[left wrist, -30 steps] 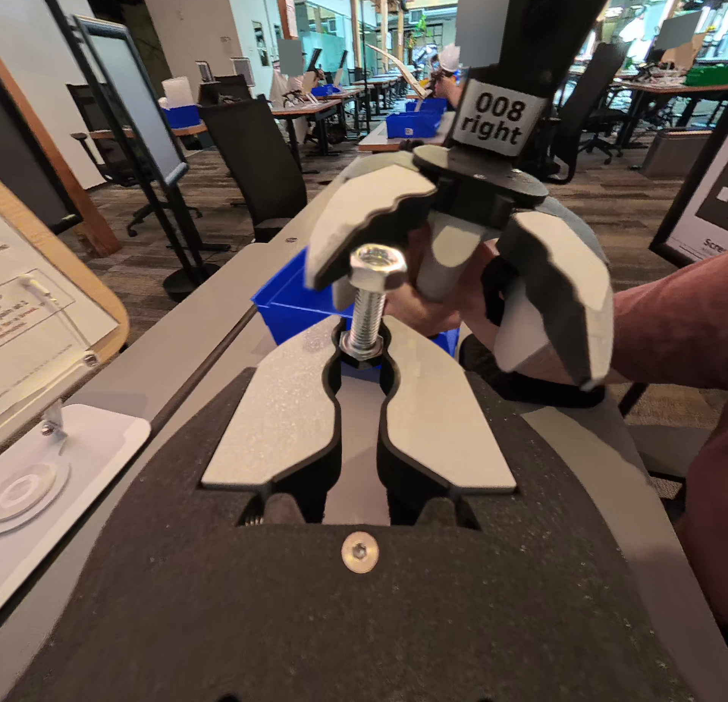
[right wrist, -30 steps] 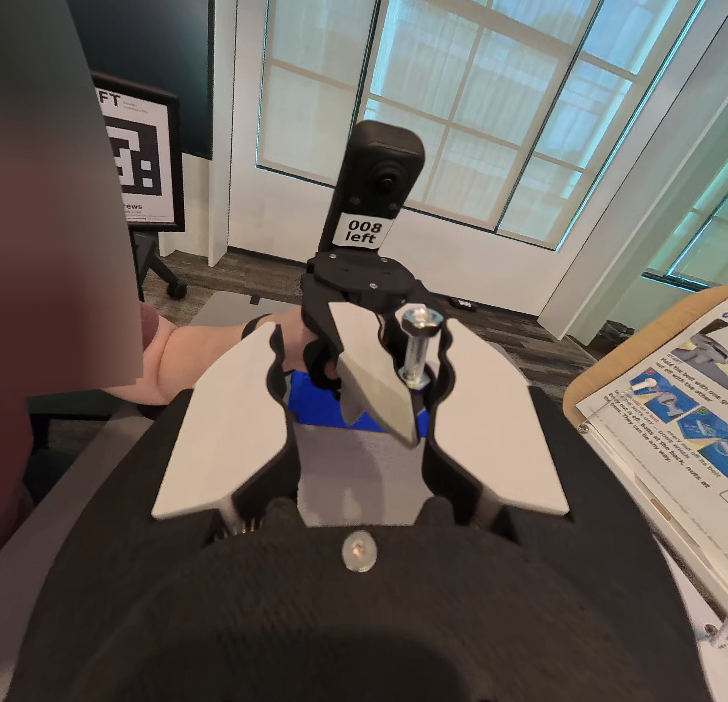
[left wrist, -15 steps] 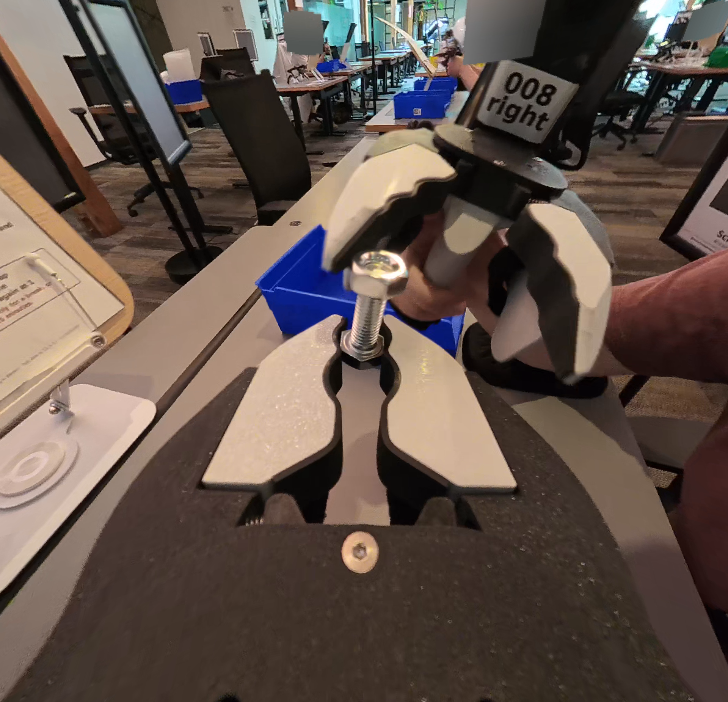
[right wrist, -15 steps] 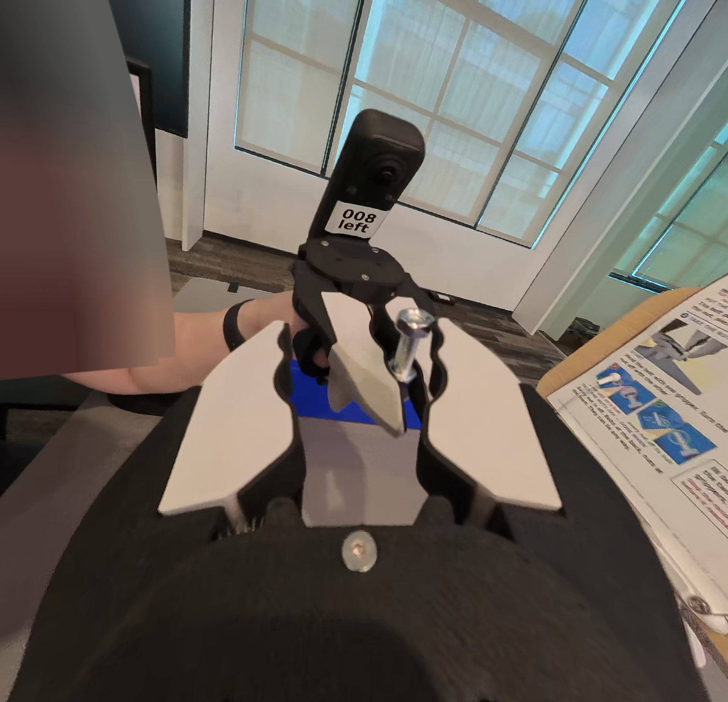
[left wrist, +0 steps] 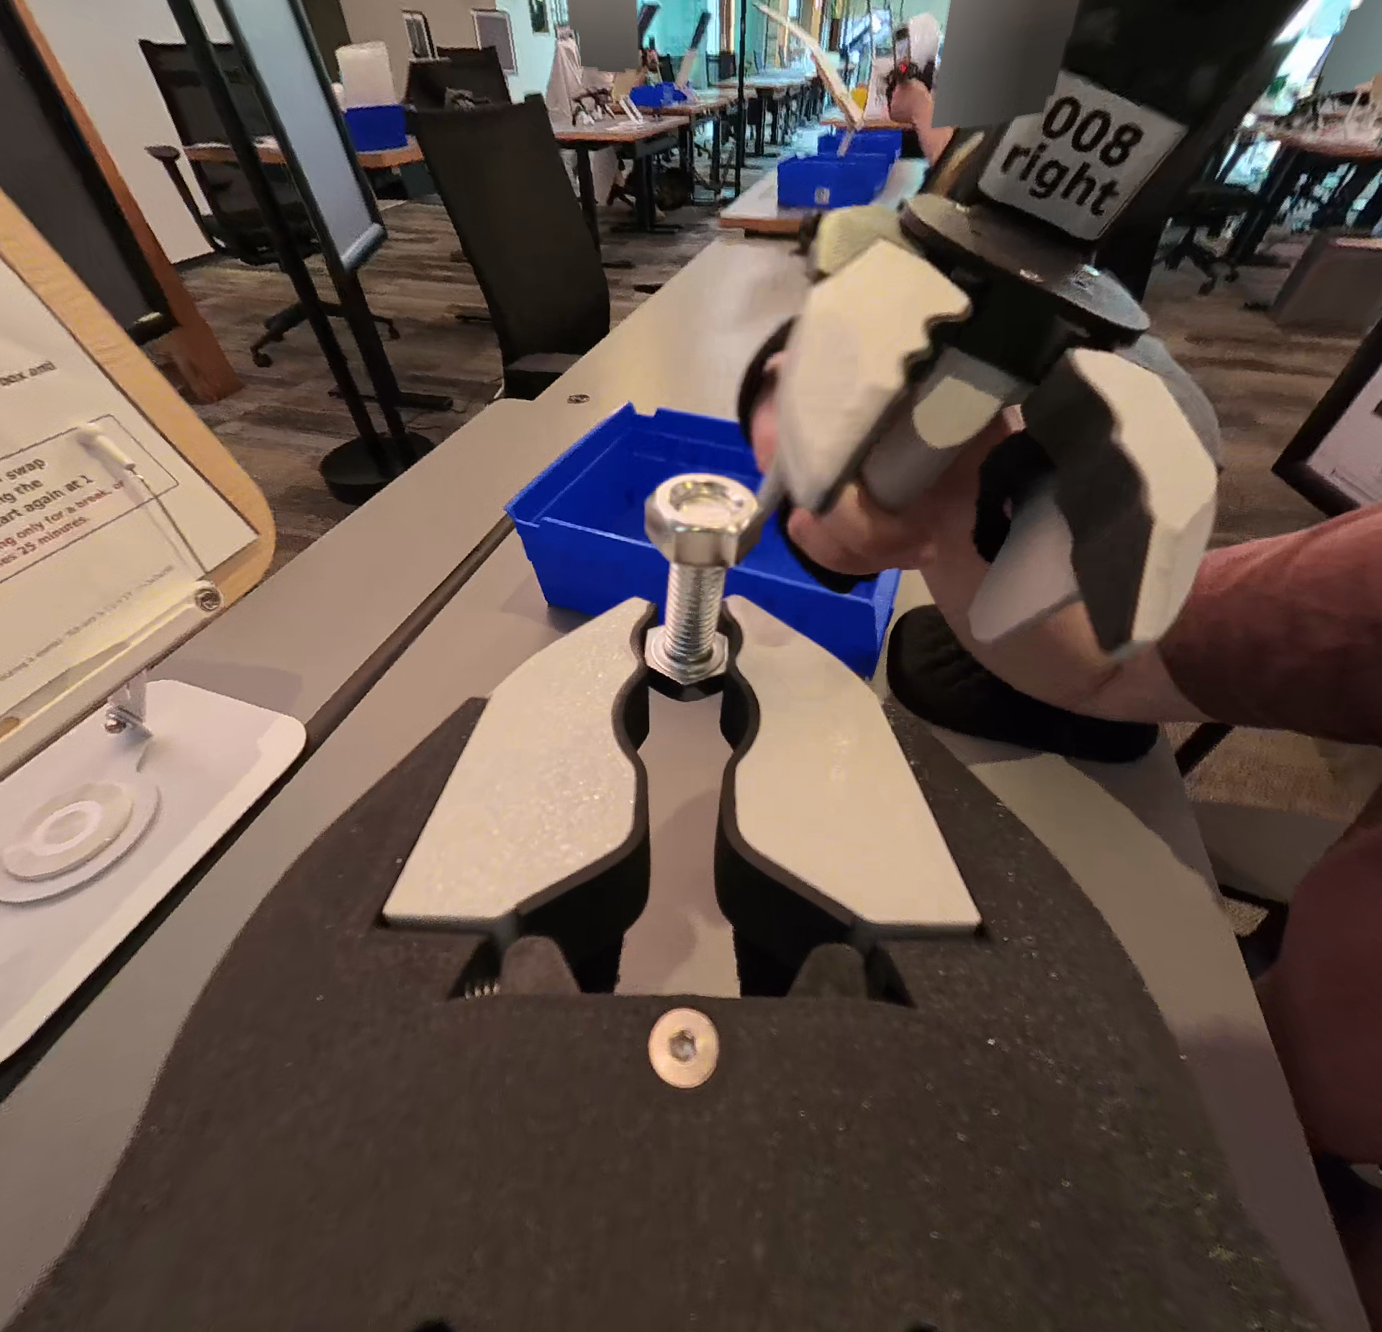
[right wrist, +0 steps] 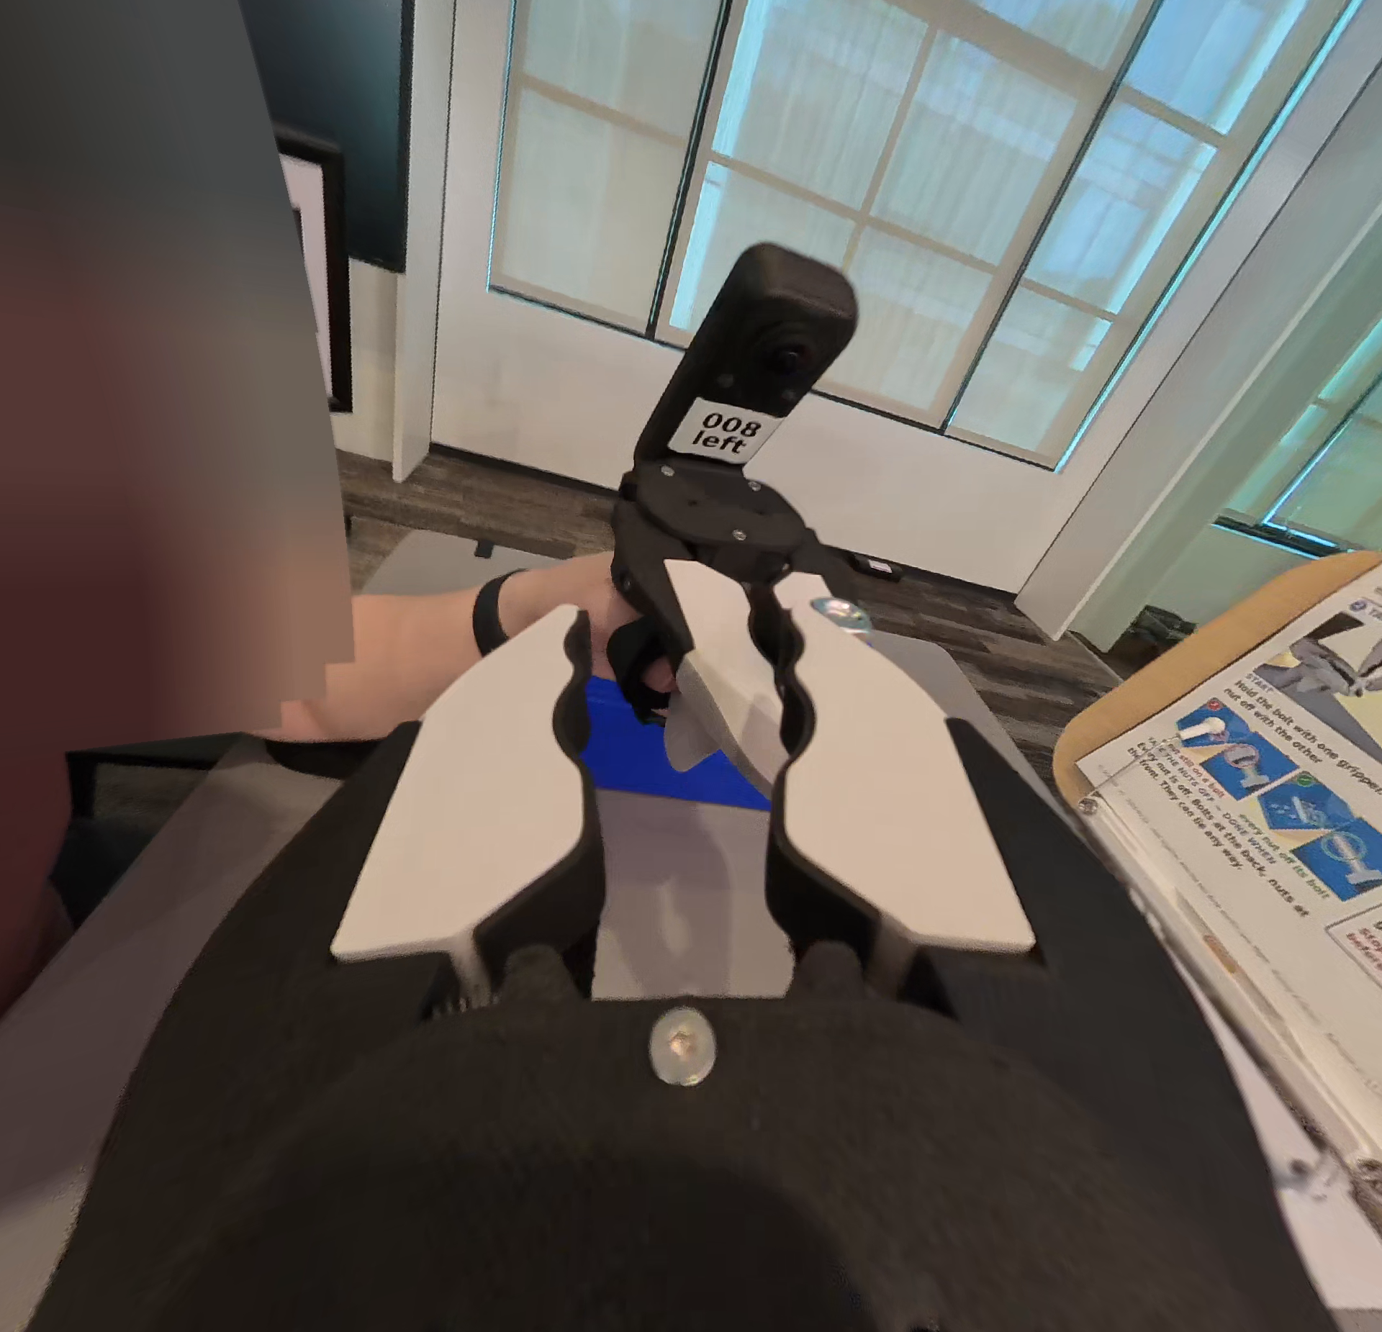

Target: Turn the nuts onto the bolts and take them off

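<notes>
A silver bolt point(left wrist: 692, 608) stands upright, hex head up, with a nut point(left wrist: 684, 657) at its lower end. My left gripper point(left wrist: 684, 672) is shut on the nut in the notch at its fingertips. My right gripper point(left wrist: 938, 575) is open and empty, tilted, to the right of the bolt, with one fingertip point(left wrist: 770, 496) just beside the bolt head. In the right wrist view my right gripper point(right wrist: 688, 660) is open and faces the left gripper point(right wrist: 740, 743). The bolt head point(right wrist: 837, 612) shows blurred past the right finger, and the rest of the bolt is hidden.
A blue bin point(left wrist: 598, 518) sits on the grey table point(left wrist: 359, 623) just behind the bolt, and also shows in the right wrist view point(right wrist: 636, 765). An instruction board on a stand point(left wrist: 90, 518) is at the left of the table. A person's arm point(left wrist: 1271, 623) holds the right gripper. Spacing between my two grippers at the tips: around 7 cm.
The right gripper has drawn off to the right, so the bolt head no longer sits under its finger or between its fingers. The left gripper still holds the bolt upright.
</notes>
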`<state>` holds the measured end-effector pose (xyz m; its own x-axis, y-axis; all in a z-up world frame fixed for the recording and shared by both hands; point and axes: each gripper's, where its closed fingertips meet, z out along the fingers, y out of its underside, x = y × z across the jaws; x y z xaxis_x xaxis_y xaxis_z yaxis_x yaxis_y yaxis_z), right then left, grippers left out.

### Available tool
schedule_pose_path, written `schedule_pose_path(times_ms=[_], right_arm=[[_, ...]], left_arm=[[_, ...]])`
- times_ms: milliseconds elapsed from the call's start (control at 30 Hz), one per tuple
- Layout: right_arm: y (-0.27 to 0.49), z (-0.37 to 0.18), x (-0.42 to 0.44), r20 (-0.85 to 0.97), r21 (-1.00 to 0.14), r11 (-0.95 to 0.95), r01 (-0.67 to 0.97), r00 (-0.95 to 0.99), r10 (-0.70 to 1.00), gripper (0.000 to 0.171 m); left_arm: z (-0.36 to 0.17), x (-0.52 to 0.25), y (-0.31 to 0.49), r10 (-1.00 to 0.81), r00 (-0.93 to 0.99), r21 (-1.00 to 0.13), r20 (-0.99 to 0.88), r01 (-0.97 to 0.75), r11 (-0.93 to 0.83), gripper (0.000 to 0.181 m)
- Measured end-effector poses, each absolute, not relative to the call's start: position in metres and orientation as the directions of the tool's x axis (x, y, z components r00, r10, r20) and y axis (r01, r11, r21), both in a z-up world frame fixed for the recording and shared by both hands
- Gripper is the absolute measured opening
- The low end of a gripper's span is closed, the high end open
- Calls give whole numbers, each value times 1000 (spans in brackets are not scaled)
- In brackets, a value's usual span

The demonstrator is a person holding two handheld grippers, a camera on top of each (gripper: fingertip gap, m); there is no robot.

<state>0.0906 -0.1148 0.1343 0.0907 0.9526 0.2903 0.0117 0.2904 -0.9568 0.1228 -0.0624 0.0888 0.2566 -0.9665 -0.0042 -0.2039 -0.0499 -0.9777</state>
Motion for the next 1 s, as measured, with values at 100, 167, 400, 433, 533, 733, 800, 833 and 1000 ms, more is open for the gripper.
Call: schedule_pose_path(times_ms=[100, 167, 400, 433, 533, 733, 800, 833, 1000], right_arm=[[-107, 142, 94, 258, -964, 265, -34, 142, 956, 65], [-100, 138, 90, 276, -958, 284, -28, 172, 946, 74], [-106, 125, 85, 301, -953, 295, 65, 129, 945, 70], [-109, 126, 88, 300, -953, 294, 71, 106, 948, 57], [-108, 138, 94, 271, -962, 273, 4, 125, 954, 63], [-102, 124, 75, 268, -963, 268, 16, 141, 953, 82], [-107, 119, 71, 274, -962, 271, 42, 120, 954, 86], [-105, 118, 72, 285, -958, 279, 61, 132, 949, 89], [-111, 133, 88, 270, -963, 269, 19, 108, 957, 65]], left_arm=[[93, 122, -70, -978, 209, -979, 19, -193, -60, 14], [89, 129, -78, -982, 188, -974, -18, -224, -25, 14], [91, 126, -71, -973, 228, -978, -19, -209, -30, 14], [96, 121, -66, -971, 241, -983, 8, -176, -52, 14], [99, 111, -61, -969, 242, -985, 39, -154, -78, 14], [83, 140, -85, -986, 163, -969, -35, -247, -7, 14], [82, 140, -79, -981, 192, -969, -43, -247, -6, 14], [84, 136, -74, -977, 211, -974, -32, -228, -17, 14], [96, 105, -47, -946, 324, -984, 23, -159, -78, 14]])
